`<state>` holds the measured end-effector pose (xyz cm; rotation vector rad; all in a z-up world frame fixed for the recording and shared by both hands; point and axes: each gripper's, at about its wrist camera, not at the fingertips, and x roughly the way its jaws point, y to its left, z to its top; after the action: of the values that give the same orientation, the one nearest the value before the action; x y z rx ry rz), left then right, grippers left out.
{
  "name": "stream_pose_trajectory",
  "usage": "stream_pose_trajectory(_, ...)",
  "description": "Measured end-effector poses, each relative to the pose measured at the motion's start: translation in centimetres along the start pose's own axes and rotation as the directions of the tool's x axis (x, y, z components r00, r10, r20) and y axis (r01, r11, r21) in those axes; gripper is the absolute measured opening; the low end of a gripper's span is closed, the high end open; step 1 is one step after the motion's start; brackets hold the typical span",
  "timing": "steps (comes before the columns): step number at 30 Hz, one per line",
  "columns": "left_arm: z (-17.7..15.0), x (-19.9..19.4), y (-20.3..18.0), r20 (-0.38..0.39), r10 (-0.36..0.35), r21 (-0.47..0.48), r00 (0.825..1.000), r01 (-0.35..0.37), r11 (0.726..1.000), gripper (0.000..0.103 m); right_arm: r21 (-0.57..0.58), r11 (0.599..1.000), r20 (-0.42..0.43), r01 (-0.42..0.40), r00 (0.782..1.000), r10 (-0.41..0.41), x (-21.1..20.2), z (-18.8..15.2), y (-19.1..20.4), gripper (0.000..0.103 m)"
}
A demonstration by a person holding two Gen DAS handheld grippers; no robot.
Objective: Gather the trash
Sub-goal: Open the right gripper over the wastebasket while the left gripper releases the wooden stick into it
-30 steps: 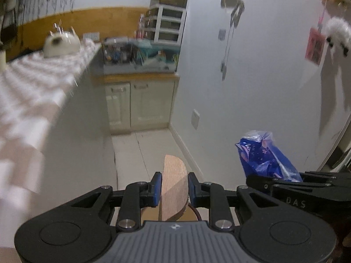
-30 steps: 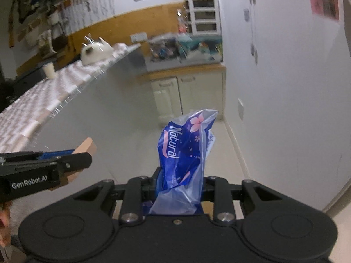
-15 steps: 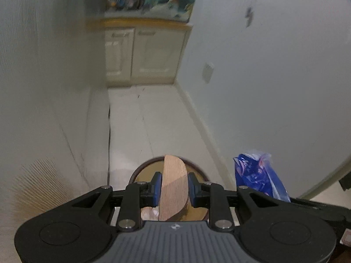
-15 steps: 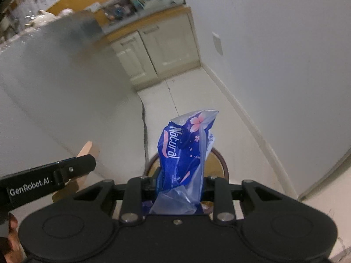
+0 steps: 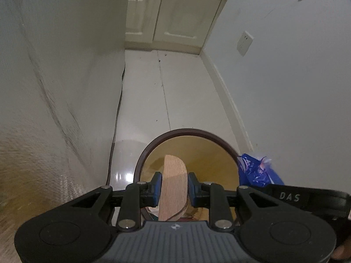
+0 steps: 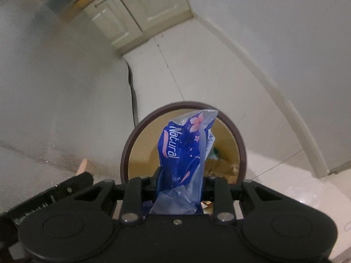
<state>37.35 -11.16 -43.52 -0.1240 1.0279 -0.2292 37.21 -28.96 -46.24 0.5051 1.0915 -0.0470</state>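
Wood first, nearest to the left wrist camera: a flat wooden piece (image 5: 173,182) with one rounded end, clamped between the blue pads of the left gripper (image 5: 173,185), fingers closed firmly on its two sides. Standing on edge, rounded end pointing forward, directly above the open mouth of the trash bin (image 5: 153,144). Just to the right, seen in the same view, the black side of the right gripper (image 5: 291,197) with white letters, and a blue plastic wrapper (image 5: 254,171) sticking out of it beside the bin rim.

In the right wrist view, the same blue plastic wrapper (image 6: 186,151), printed "Natural" with pink flowers, gripped at its lower part by the right gripper (image 6: 181,177), fingers closed on it. Upper end of the wrapper rising free, partly transparent, in front of the bin opening. At the lower left, the left gripper (image 6: 72,186) as a dark blurred bar, with the tip of the wooden piece (image 6: 84,166) showing above it.

Below both grippers, the round trash bin (image 6: 128,144): dark brown rim, yellowish inner wall, some cardboard and other rubbish at the bottom, not clear what exactly. Placed on a glossy white floor (image 5: 142,92), near a pale wall on each side. Farther along the floor, a dark thin line at the foot of the left wall. At the far end, cream cabinet doors (image 5: 171,13) under a wooden edge, and a white wall socket (image 5: 244,43) on the right wall.
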Motion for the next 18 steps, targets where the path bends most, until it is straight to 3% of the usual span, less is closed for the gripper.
stream_pose_trajectory(9, 0.2, 3.4, 0.4, -0.040, -0.023, 0.018, 0.999, 0.023, 1.000, 0.026, -0.114, 0.993, -0.109, -0.017, 0.994, 0.004, 5.0, 1.6, -0.1, 0.029)
stream_pose_trajectory(13, 0.1, 4.3, 0.4, -0.050, -0.011, 0.035, 0.999, 0.013, 0.999, 0.026, -0.129, 0.991, -0.115, -0.043, 0.993, 0.029, 5.7, 1.7, 0.1, 0.044)
stream_pose_trajectory(18, 0.2, 4.7, 0.7, -0.064, -0.015, 0.019, 0.998, 0.016, 1.000, 0.026, -0.119, 0.993, -0.119, -0.010, 0.993, -0.004, 5.5, 1.7, -0.5, 0.051)
